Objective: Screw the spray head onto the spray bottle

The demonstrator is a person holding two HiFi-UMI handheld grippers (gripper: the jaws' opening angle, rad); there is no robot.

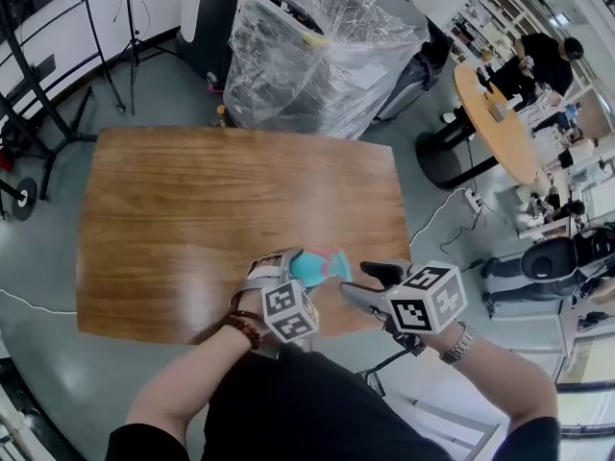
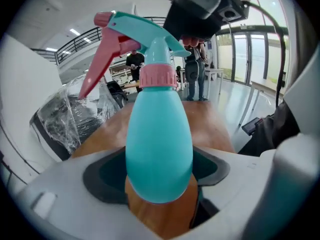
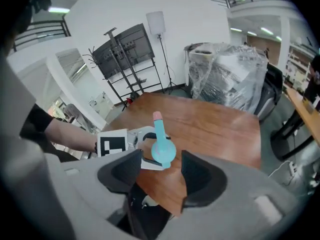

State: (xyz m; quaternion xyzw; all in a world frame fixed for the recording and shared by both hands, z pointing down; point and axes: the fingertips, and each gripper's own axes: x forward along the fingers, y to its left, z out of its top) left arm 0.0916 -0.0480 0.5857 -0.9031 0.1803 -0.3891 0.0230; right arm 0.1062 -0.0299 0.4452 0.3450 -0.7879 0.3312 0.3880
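Note:
My left gripper (image 1: 288,265) is shut on the teal spray bottle (image 1: 319,266), holding it over the near edge of the wooden table (image 1: 240,209). In the left gripper view the bottle's body (image 2: 159,144) sits between the two jaws. The teal spray head (image 2: 140,29) with a pink trigger sits on its neck above a pink collar (image 2: 158,76). My right gripper (image 1: 365,286) is just right of the bottle, open, with nothing between its jaws. The right gripper view shows the bottle (image 3: 163,151) beyond its open jaws, held in the left gripper (image 3: 135,141).
A plastic-wrapped machine (image 1: 317,36) stands behind the table's far edge. Black stands (image 1: 38,94) are on the floor at the left. A round table (image 1: 500,123) with people beside it is at the far right, and a cable (image 1: 442,209) lies on the floor.

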